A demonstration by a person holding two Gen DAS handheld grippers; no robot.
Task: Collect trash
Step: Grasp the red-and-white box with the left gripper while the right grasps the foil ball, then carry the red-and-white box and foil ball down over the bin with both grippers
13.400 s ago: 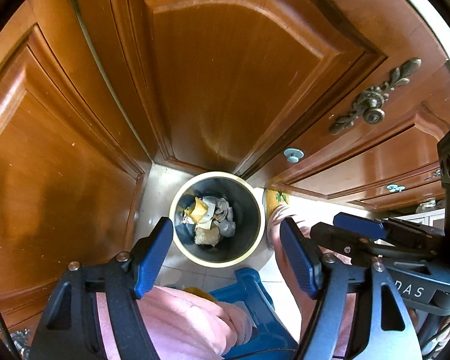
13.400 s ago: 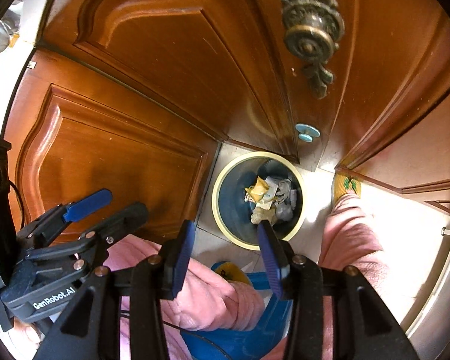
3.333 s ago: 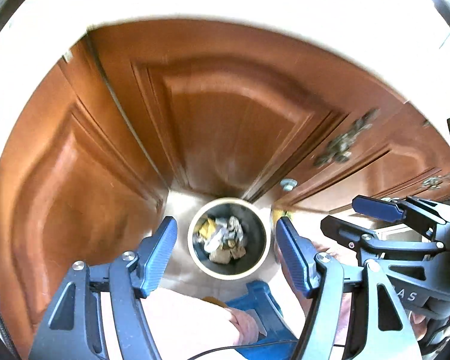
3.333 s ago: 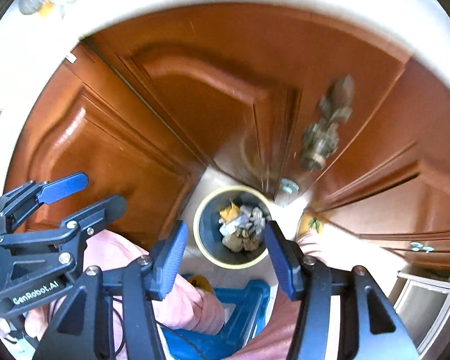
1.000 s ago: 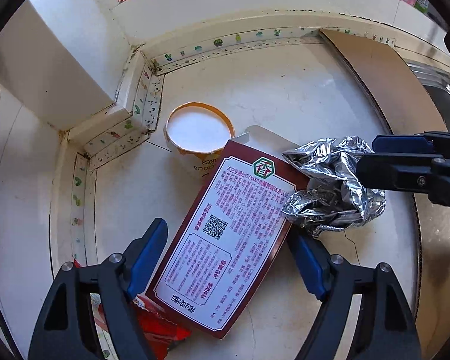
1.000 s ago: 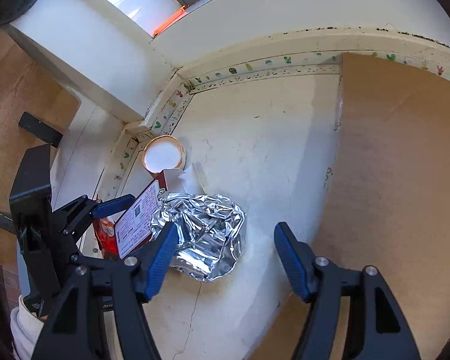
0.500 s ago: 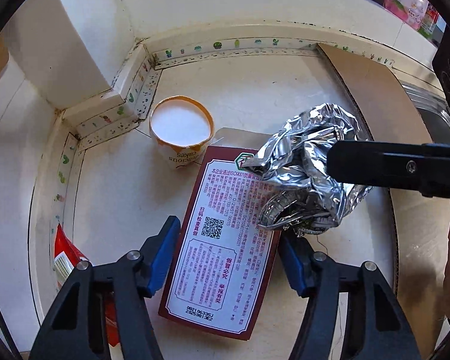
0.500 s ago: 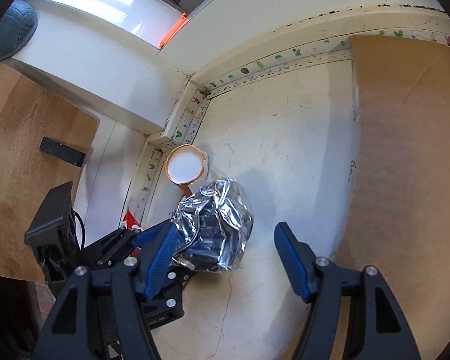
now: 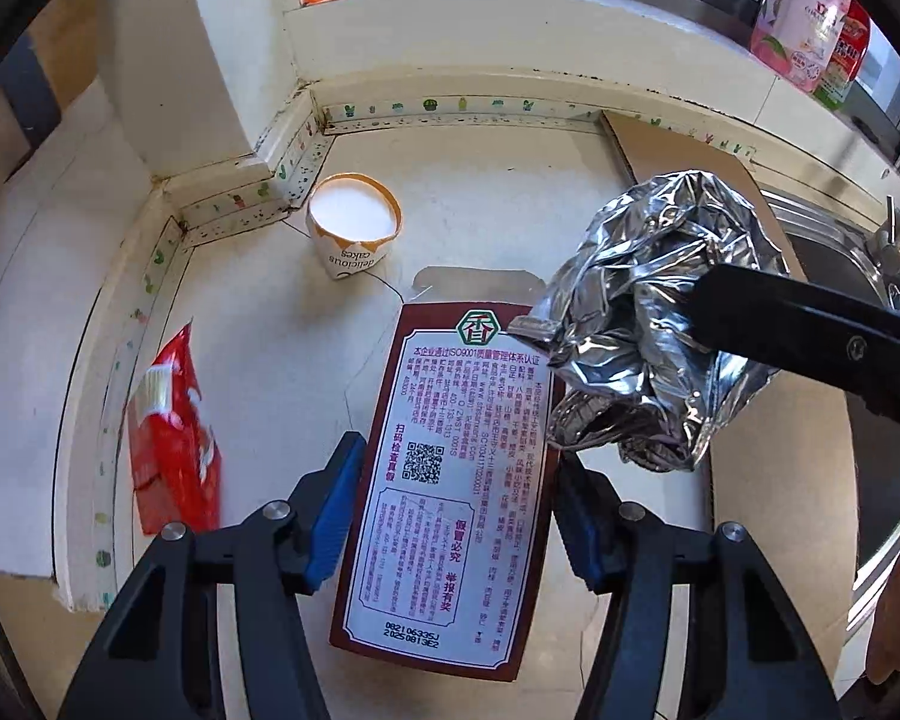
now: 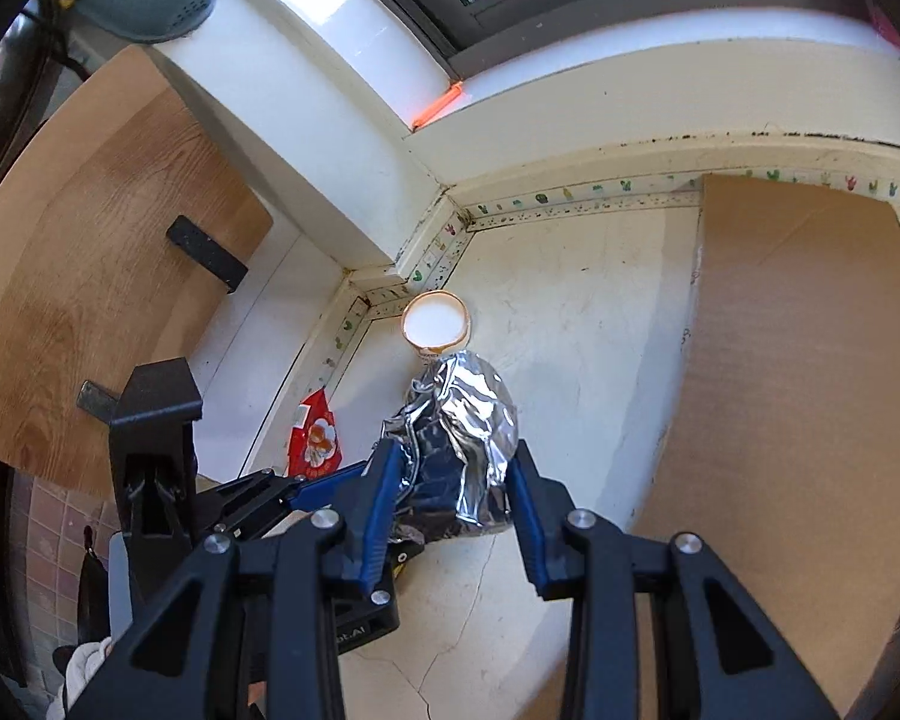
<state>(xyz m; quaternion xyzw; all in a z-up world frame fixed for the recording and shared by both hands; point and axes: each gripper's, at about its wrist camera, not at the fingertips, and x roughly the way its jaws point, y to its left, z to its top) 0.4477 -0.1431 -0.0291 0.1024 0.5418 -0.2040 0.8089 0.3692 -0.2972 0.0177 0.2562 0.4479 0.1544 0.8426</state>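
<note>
Two claws grip trash: right claw point(image 10: 450, 483) clamps crumpled foil point(image 10: 465, 420), left claw point(image 9: 456, 510) pinches carton point(image 9: 456, 474).

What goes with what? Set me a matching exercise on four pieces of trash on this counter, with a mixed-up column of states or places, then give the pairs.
Things:
1. crumpled foil
2. maroon carton
3. paper cup
4. red snack wrapper

States or places:
A. upright near the wall corner
B. clamped in the right gripper
C. flat by the counter's left edge
D. between the left gripper fingers

Pairs: 1-B, 2-D, 3-A, 4-C
</note>
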